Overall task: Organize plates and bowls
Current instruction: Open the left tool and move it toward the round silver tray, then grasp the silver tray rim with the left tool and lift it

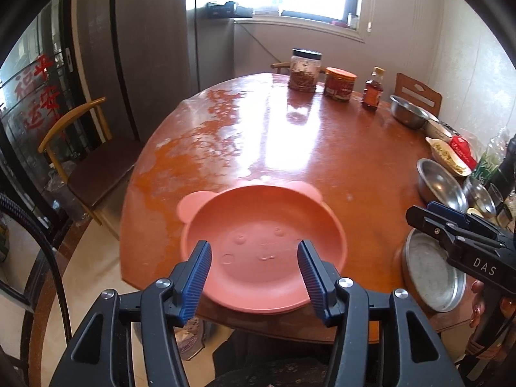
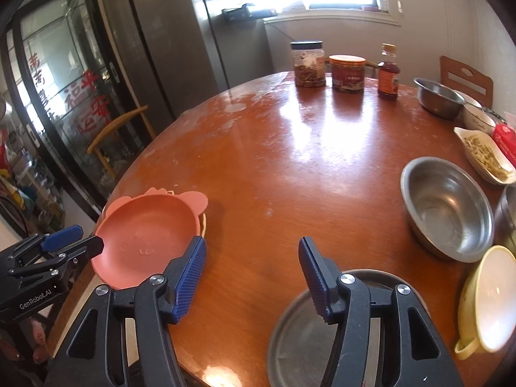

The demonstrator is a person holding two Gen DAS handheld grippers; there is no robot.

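Observation:
A pink bear-shaped plate [image 1: 264, 225] lies at the near edge of the round wooden table; it seems to rest on another plate with a pale yellow rim, seen in the right wrist view [image 2: 148, 225]. My left gripper [image 1: 254, 258] is open and empty, just above the pink plate's near side. My right gripper [image 2: 251, 258] is open and empty, above bare table beside a flat metal pan [image 2: 309, 332]. That pan also shows in the left wrist view [image 1: 429, 274]. A steel bowl [image 2: 448, 206] and a pale yellow bowl [image 2: 490, 296] sit to the right.
Two jars [image 2: 308, 64] and a bottle [image 2: 388, 72] stand at the table's far side. Another steel bowl [image 2: 438, 96], a white bowl [image 2: 479, 117], a dish of food [image 2: 487, 154] and a red pack [image 2: 506, 138] line the right edge. Chairs [image 1: 80, 148] stand around the table.

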